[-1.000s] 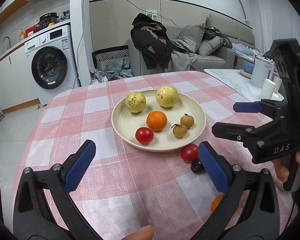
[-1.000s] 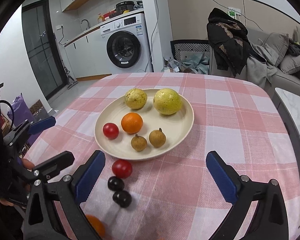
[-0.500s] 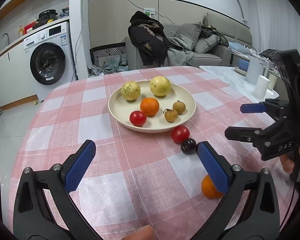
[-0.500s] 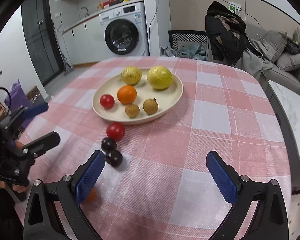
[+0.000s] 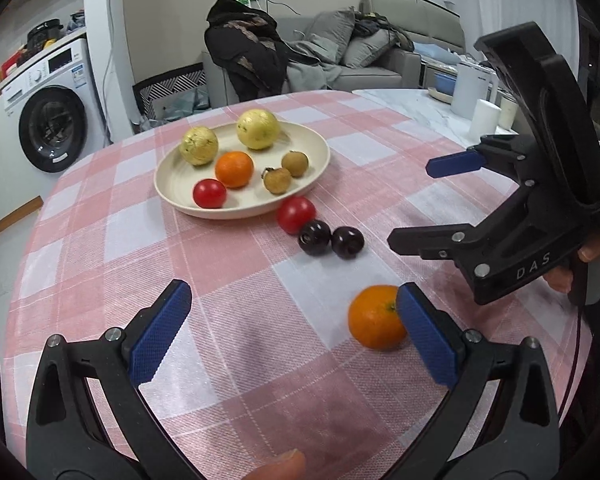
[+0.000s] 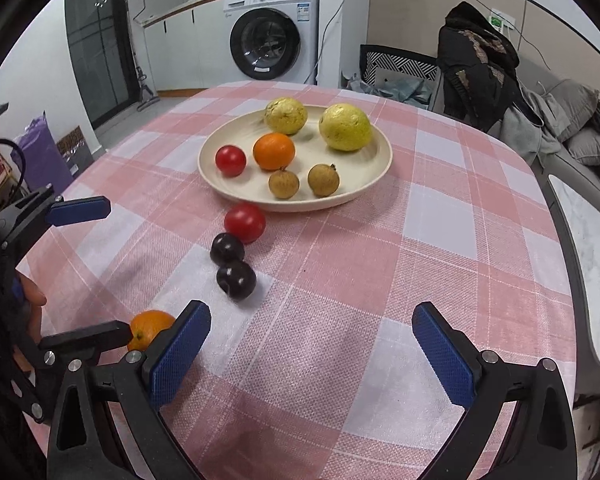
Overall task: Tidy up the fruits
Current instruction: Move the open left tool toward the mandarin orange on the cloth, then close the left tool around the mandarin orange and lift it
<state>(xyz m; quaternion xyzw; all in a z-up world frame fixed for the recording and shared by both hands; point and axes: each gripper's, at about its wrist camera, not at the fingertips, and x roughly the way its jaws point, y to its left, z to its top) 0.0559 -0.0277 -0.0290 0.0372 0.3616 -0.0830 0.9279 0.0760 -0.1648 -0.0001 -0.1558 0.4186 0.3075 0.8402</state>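
Observation:
A cream plate on the pink checked table holds two yellow fruits, an orange, a red tomato and two small brown fruits. Off the plate lie a red tomato, two dark plums and a loose orange. My left gripper stands open and empty, its right pad just beside the loose orange. My right gripper is open and empty above bare cloth; it also shows at the right of the left wrist view.
The table's rounded edge drops to the floor on the left. A washing machine stands behind, and a sofa with a dark jacket. A marble side table with white jars is at the far right.
Both grippers have drawn back from the plate toward the near edge of the table, which brought the two plums and the loose orange fully into view. Both stay open.

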